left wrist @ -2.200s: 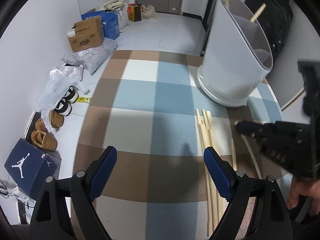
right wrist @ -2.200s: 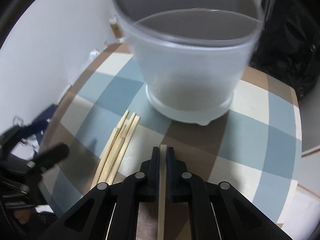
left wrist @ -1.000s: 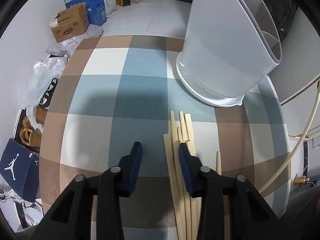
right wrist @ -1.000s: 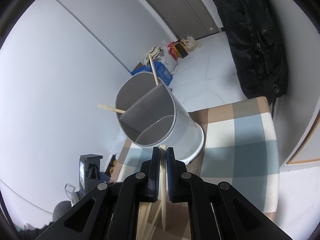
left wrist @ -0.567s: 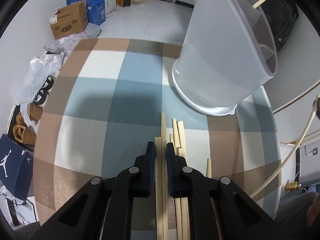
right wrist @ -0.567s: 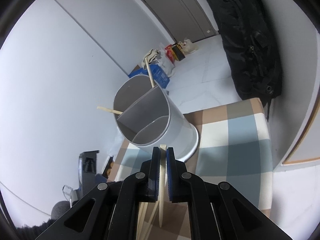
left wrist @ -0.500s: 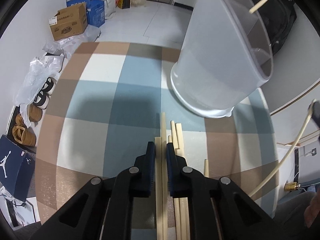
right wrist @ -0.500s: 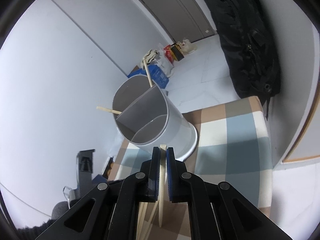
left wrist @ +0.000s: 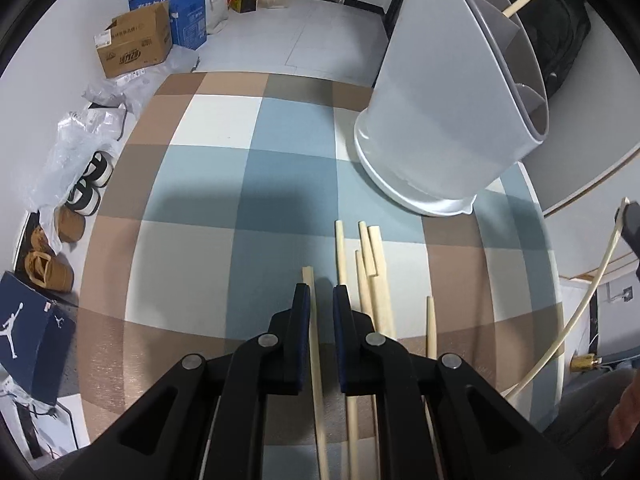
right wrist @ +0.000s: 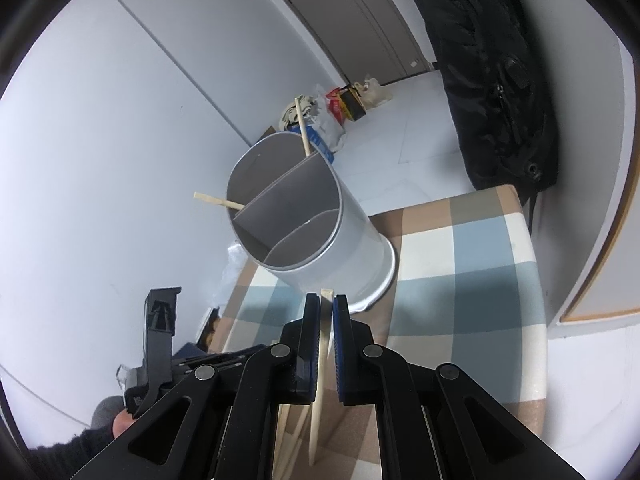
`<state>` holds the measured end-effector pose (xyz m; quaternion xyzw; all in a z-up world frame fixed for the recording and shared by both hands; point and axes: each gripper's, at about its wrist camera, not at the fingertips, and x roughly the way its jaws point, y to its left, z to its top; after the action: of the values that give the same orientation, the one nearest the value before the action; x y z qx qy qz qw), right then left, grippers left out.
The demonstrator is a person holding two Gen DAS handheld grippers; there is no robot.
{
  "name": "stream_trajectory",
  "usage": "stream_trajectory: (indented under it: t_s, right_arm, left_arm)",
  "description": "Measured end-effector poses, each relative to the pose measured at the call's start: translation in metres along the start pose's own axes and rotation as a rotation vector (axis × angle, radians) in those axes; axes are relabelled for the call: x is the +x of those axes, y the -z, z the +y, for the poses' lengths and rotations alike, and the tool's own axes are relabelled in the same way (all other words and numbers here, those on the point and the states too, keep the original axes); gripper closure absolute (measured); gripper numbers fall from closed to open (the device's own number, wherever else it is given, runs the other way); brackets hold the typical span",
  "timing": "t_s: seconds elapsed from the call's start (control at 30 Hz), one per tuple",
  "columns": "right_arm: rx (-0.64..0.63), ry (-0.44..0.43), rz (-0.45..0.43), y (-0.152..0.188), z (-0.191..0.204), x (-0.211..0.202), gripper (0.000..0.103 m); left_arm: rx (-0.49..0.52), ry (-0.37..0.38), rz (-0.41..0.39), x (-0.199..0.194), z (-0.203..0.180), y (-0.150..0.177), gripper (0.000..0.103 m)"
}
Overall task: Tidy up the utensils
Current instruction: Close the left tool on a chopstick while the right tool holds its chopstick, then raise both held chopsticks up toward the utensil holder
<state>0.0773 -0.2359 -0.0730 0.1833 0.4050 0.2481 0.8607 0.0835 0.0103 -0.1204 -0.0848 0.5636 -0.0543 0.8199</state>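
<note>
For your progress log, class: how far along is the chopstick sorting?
Done: two chopsticks stand in the divided holder. In hand: the right gripper holds one chopstick; the left gripper holds another. Left: loose chopsticks on the checked tabletop.

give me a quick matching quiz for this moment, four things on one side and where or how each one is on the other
Things:
1. left gripper
2. right gripper
3. holder
4. loose chopsticks

States:
A. lying on the checked cloth
B. standing on the cloth, two sticks in its back compartment
C. lifted above the table, clamping one chopstick
D. low over the cloth, a chopstick between its jaws

Pairs: 1-D, 2-C, 3-B, 4-A
</note>
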Motion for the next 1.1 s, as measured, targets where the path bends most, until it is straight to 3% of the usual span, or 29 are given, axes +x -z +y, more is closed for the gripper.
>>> stream_trajectory:
  t_s: [0.43, 0.5, 0.57, 0.67, 1.1]
  right_arm:
    - [-0.012, -0.007, 0.007, 0.000, 0.004, 0.006, 0.097]
    - [-0.009, -0.009, 0.007, -0.001, 0.003, 0.006, 0.097]
    - [-0.005, -0.012, 0.006, -0.001, 0.003, 0.006, 0.097]
    - [-0.010, -0.015, -0.001, -0.003, 0.003, 0.005, 0.097]
    - [-0.107, -0.040, -0.129, -0.019, 0.035, -0.022, 0.098]
  left_arm:
    - [0.086, -0.118, 0.013, 0.010, -0.007, -0.003, 0.090]
    - [0.076, -0.112, 0.007, 0.011, -0.005, -0.005, 0.090]
    - [0.056, -0.097, 0.008, 0.011, 0.001, -0.007, 0.101]
    - [0.029, -0.073, 0.004, 0.010, 0.005, -0.009, 0.101]
    - [0.045, 0.035, -0.368, -0.111, -0.020, -0.023, 0.101]
